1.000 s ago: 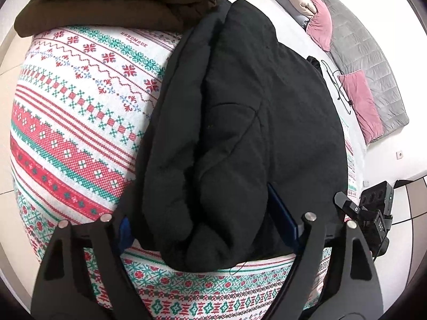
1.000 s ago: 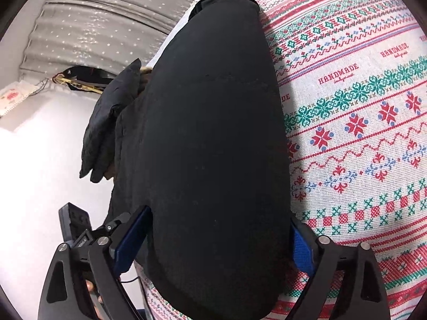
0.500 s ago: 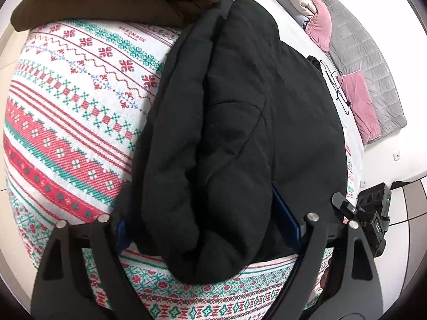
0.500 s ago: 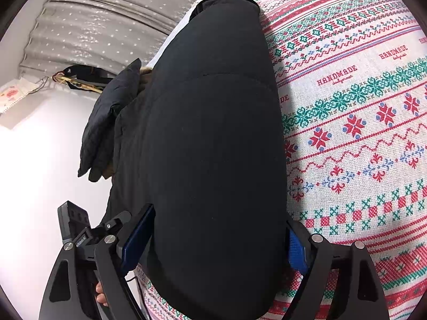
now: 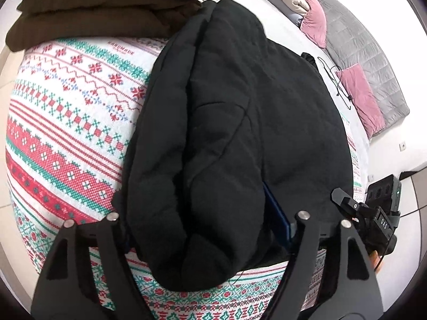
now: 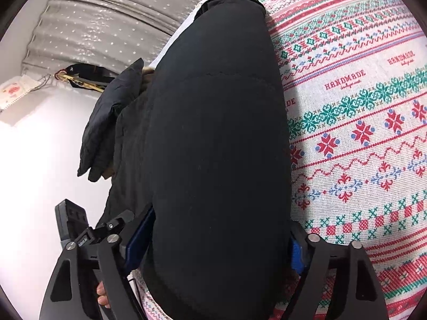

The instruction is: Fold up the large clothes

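A black padded jacket (image 5: pixel 240 122) lies folded into a long thick bundle on a cloth with a red and green cross-stitch pattern (image 5: pixel 66 122). My left gripper (image 5: pixel 190 192) straddles the bundle's near end. Its jaws are closing, and the blue pad (image 5: pixel 276 218) presses into the puffy fabric. In the right wrist view the same jacket (image 6: pixel 218 133) fills the gap of my right gripper (image 6: pixel 221 216). Those jaws are closing too, both blue pads (image 6: pixel 138 234) against the jacket's sides. Each gripper shows at the edge of the other's view.
A folded dark brown garment (image 5: pixel 93 13) lies at the far end of the patterned cloth. Pink pillows (image 5: pixel 357 90) and a grey quilt (image 5: pixel 373 53) lie to the right. A dark quilted item (image 6: pixel 112 122) and a grey starred curtain (image 6: pixel 120 13) lie beyond the jacket.
Both grippers' fingers have drawn closer together around the jacket's end. The hands and the jacket have stayed about where they were.
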Demonstrator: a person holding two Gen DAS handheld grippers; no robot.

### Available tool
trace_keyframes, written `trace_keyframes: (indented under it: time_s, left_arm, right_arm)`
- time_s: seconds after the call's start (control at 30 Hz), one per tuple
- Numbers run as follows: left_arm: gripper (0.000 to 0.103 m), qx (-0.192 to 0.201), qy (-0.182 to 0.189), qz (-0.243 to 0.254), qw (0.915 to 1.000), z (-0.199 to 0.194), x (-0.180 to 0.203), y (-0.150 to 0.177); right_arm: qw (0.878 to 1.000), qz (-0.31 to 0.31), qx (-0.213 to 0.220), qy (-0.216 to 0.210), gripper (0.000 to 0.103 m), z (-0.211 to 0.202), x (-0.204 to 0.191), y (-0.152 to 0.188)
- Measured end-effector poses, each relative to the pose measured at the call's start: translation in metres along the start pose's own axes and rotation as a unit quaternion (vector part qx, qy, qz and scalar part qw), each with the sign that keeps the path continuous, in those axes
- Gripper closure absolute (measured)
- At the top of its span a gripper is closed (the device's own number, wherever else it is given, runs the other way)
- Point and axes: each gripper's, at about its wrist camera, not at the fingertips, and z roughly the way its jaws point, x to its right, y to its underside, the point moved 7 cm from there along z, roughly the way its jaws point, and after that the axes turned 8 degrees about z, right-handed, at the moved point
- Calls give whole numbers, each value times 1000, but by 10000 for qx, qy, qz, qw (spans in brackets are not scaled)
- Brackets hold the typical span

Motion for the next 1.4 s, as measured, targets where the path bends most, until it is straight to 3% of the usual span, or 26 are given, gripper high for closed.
trace_keyframes:
  time_s: [0.17,0.7,1.1,1.4]
  left_arm:
    - [36,108,-90,88,9999,-3,3,-5]
    - [54,540,-851,611,9930,-11,27,-18]
    - [60,909,-890,850,9882,-17,50,-22]
    - [65,1329,-619,1027,9839,-35,72,-33]
  right_arm:
    - [9994,-248,180,158,36,-5,-12,1]
    - [9926,-913,644,468,47,-17,-36,1]
    - [9838,-1342,1055,545,49,-39,-48,-7]
    - [9776,-1544,1332,532,50,-61,-57,-12]
